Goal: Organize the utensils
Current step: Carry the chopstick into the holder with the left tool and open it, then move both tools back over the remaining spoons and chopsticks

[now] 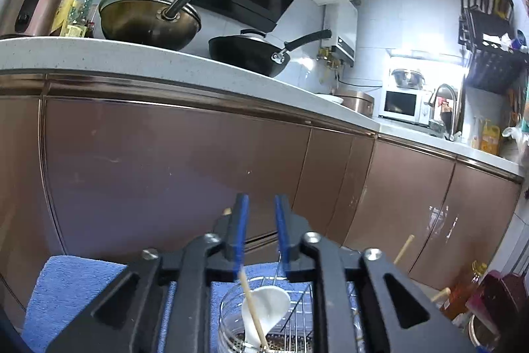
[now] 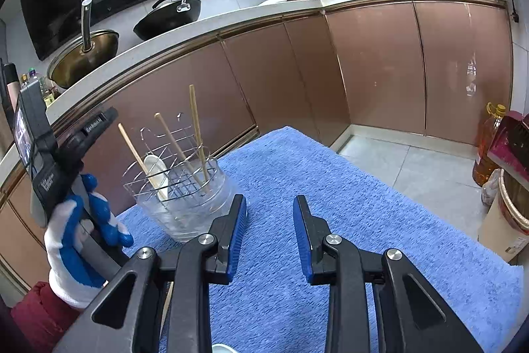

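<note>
Chopsticks (image 2: 178, 148) stand in wire holder (image 2: 172, 167) on blue-towelled desk (image 2: 330, 204), long axes tilted, tips down, beside white spoon (image 2: 155, 167). Left gripper (image 1: 262, 204) fingers slightly apart, empty above holder. Right gripper (image 2: 269, 207) fingers parted, empty.

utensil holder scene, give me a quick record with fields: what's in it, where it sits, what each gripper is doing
holder: clear cup with wire rack, upright on the blue towel
contents: three chopsticks leaning in the rack, one white spoon
left gripper: above the holder, jaws apart, nothing between the pads
right gripper: over bare towel, jaws apart, empty
left hand: gloved hand beside the holder
background: two pans on the counter
</note>
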{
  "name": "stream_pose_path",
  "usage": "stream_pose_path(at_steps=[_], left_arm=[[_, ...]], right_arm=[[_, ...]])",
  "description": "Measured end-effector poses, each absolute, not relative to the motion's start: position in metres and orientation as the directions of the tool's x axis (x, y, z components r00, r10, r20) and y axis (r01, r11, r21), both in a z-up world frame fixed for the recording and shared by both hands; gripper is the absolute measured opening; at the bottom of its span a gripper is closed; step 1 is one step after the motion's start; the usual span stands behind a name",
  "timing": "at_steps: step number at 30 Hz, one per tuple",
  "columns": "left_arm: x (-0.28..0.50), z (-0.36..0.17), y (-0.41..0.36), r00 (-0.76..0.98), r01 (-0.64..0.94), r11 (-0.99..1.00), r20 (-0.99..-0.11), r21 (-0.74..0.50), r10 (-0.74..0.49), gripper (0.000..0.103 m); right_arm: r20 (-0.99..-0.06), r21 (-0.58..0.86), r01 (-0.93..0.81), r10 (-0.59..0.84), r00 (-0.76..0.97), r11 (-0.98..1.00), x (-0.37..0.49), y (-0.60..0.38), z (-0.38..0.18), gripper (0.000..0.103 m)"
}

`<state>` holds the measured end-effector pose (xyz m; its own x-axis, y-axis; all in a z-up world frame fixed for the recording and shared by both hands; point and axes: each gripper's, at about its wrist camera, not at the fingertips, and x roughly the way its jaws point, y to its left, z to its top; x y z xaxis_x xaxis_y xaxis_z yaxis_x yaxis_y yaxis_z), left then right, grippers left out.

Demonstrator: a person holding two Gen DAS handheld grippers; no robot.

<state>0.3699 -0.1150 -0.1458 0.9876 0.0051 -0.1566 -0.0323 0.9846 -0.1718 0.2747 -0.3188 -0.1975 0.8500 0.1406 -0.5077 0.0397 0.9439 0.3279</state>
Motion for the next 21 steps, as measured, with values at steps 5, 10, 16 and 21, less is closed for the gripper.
stream_pose_path(at_steps=[5, 10, 16, 21], left_arm=[[0.353, -0.139, -0.114, 0.985, -0.012, 0.987, -0.174, -0.161, -0.016, 0.033], [0.319, -0.126, -0.105, 0.986, 0.013, 0.989, -0.165, -0.15, -0.038, 0.039], [0.274, -0.111, -0.093, 0.982, 0.028, 0.995, -0.185, -0.095, -0.045, 0.044], [0.237, -0.099, -0.077, 0.979, 0.052, 0.996, -0.195, -0.071, -0.065, 0.044]], right_arm=[[-0.507, 0.314, 0.039, 0.133, 0.852, 0.949, 0.266, -0.312, -0.19, 0.033], [-0.492, 0.297, 0.04, 0.117, 0.863, 0.954, 0.248, -0.307, -0.175, 0.037], [-0.473, 0.279, 0.032, 0.108, 0.874, 0.96, 0.225, -0.298, -0.156, 0.037], [-0.451, 0.259, 0.013, 0.109, 0.886, 0.966, 0.2, -0.287, -0.139, 0.037]])
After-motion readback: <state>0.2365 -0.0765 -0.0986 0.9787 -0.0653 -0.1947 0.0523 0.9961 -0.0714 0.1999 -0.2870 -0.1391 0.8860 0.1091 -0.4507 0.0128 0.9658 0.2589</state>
